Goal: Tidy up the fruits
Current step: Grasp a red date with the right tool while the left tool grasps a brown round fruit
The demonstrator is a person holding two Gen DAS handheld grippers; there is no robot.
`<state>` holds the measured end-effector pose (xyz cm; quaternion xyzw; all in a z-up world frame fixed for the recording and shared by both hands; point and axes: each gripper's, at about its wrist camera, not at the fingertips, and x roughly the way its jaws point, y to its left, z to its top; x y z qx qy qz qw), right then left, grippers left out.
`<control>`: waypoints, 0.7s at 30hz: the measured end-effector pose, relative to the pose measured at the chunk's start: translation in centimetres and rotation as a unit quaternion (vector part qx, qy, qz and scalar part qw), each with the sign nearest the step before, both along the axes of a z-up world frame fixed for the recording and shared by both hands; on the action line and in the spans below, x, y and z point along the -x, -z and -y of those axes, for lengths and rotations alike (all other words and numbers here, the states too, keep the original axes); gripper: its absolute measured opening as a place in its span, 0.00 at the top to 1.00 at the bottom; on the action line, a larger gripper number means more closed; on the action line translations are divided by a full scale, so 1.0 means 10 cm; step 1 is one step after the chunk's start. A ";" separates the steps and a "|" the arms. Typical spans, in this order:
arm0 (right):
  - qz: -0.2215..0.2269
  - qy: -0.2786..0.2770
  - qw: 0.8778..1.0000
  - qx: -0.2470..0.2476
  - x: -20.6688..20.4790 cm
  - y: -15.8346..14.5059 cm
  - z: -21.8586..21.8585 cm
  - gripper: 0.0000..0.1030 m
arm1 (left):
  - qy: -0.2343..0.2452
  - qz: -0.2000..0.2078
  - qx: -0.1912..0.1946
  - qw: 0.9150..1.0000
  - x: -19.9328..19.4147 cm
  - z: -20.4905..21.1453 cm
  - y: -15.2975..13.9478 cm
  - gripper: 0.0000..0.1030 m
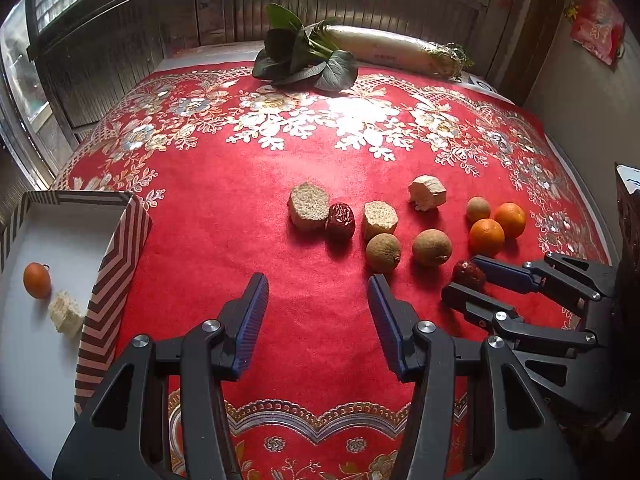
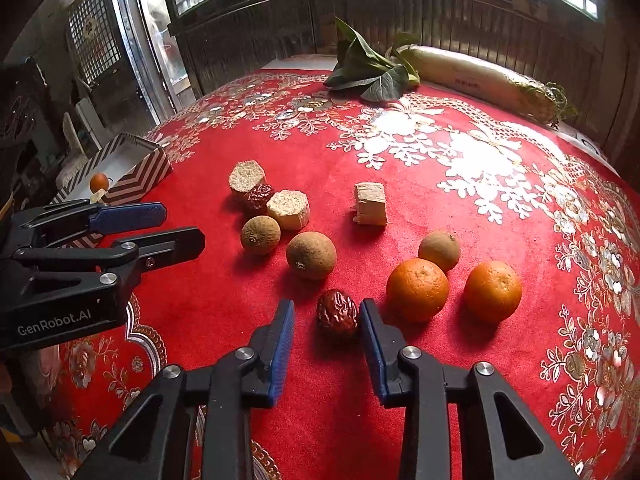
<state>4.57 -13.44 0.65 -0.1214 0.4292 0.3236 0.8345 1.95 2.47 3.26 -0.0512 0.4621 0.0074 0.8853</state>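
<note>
A wrinkled red date lies on the red cloth between the fingers of my right gripper. The right pad touches it and the left pad stands a little apart, so the jaws are open. Just beyond it are two oranges, three brown round fruits, a second date and three pale cut chunks. My left gripper hovers open over bare cloth with nothing between its fingers. In its view the right gripper reaches in from the right.
A striped box with a white floor stands at the table's left edge, holding a small orange and a pale chunk. Leafy greens and a long white radish lie at the far edge.
</note>
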 end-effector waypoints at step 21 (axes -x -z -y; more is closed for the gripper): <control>-0.006 -0.007 1.000 -0.022 0.03 0.01 0.14 0.80 | 0.037 -0.015 0.003 0.999 -0.40 0.28 0.18 0.52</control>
